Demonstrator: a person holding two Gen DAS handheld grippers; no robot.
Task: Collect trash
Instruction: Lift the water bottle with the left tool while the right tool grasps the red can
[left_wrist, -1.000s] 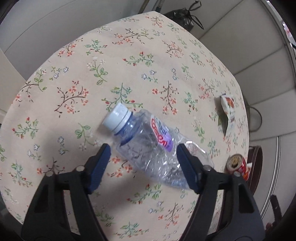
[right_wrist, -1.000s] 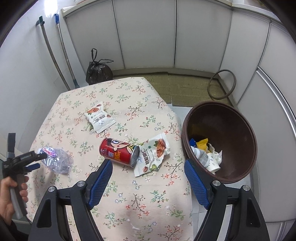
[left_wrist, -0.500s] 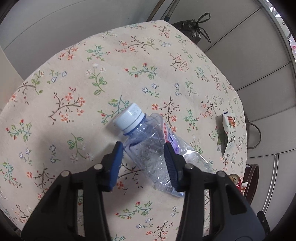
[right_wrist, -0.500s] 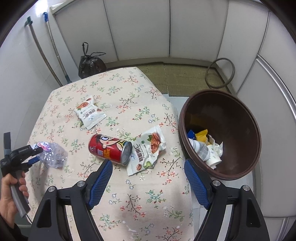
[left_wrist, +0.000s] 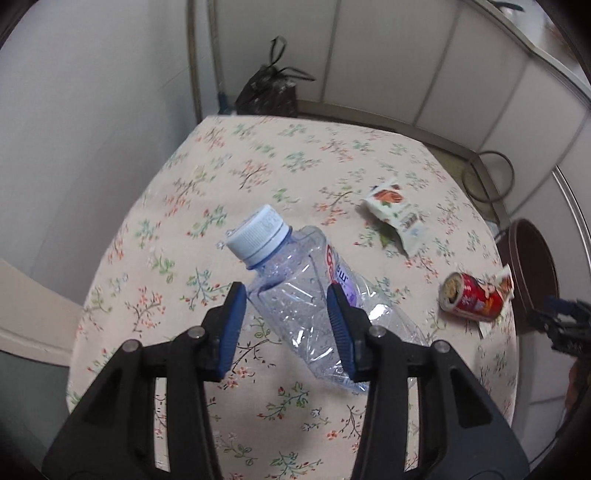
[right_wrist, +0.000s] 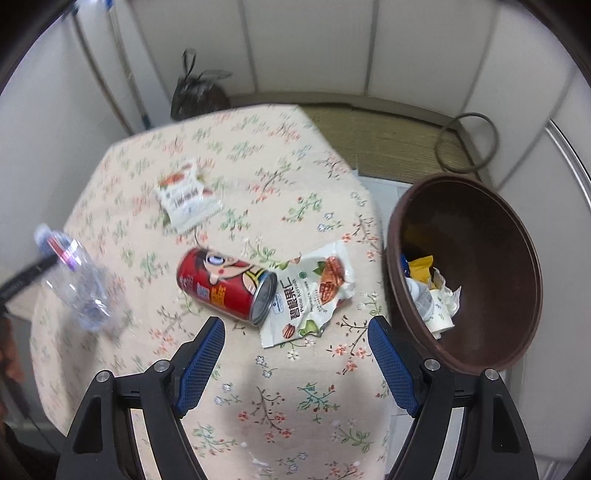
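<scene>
My left gripper (left_wrist: 284, 317) is shut on a crumpled clear plastic bottle (left_wrist: 306, 295) with a white cap, held up off the floral table (left_wrist: 258, 166). The right wrist view shows the same bottle (right_wrist: 79, 280) raised at the table's left side. My right gripper (right_wrist: 295, 350) hangs open above the table's near part with nothing between its fingers. Just beyond it lie a red can (right_wrist: 225, 284) on its side and a white nut wrapper (right_wrist: 314, 291). Another snack wrapper (right_wrist: 184, 194) lies farther back. A brown bin (right_wrist: 517, 258) holding trash stands right of the table.
A black tied bag (left_wrist: 269, 92) sits on the floor behind the table, with broom handles (right_wrist: 125, 81) leaning on the wall. A dark ring (right_wrist: 467, 142) lies on the mat near the cabinets. White cabinet doors line the back and the right.
My left gripper closed on the bottle, then lifted it off the table while rolling. My right gripper sank lower toward the can and the nut wrapper.
</scene>
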